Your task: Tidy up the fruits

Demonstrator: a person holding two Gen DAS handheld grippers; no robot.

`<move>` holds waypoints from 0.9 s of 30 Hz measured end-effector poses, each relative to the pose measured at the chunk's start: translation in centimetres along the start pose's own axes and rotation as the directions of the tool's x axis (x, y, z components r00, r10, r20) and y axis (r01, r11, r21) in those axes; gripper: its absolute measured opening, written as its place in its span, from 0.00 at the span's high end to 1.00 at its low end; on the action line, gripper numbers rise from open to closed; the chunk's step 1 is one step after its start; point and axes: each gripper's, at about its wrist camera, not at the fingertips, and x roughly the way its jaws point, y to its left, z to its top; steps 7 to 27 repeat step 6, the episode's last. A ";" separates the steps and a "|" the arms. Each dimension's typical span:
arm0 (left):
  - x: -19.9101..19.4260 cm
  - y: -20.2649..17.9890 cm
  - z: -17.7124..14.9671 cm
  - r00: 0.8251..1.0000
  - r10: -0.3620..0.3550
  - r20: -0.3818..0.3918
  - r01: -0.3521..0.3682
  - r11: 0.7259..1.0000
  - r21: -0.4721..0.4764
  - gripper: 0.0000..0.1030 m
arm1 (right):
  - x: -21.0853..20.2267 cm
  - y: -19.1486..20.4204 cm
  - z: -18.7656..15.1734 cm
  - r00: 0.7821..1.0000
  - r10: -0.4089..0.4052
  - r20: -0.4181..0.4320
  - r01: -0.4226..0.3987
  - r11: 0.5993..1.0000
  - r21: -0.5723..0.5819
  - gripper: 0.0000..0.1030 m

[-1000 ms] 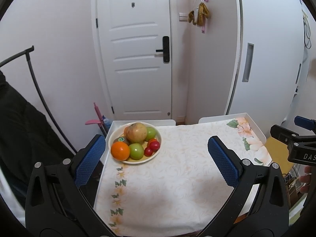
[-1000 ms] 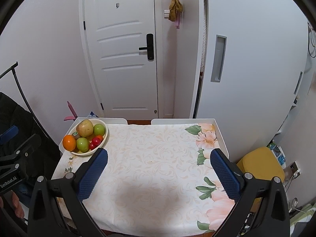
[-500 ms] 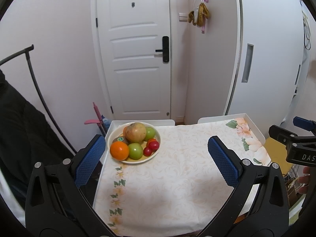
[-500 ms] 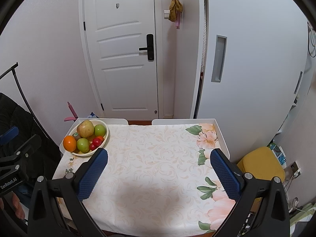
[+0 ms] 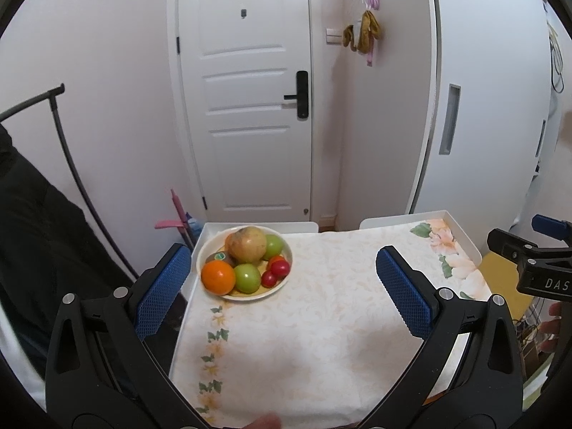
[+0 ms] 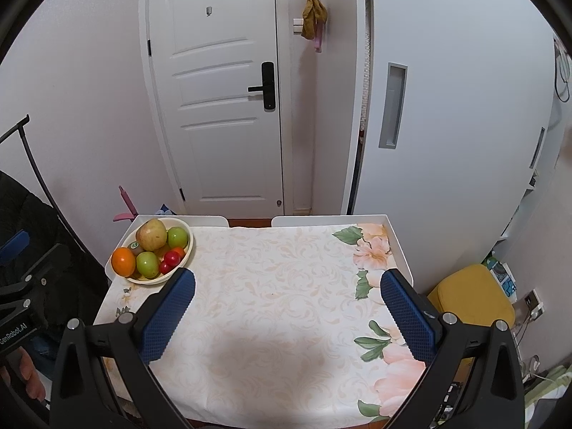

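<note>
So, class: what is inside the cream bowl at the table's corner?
The bowl holds a large yellowish fruit, an orange, two green fruits, a kiwi and small red fruits. Whatever lies beneath the pile is covered.

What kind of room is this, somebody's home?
Most likely a home entryway: a white front door with a lock handle, a cloth-covered table bearing a fruit bowl, and things hanging on a wall hook.
</note>
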 end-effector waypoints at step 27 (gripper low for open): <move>0.4 -0.1 0.1 1.000 0.004 0.002 -0.004 1.000 0.016 0.00 | 0.1 0.2 0.0 1.000 -0.004 0.000 0.004 1.000 0.003 0.00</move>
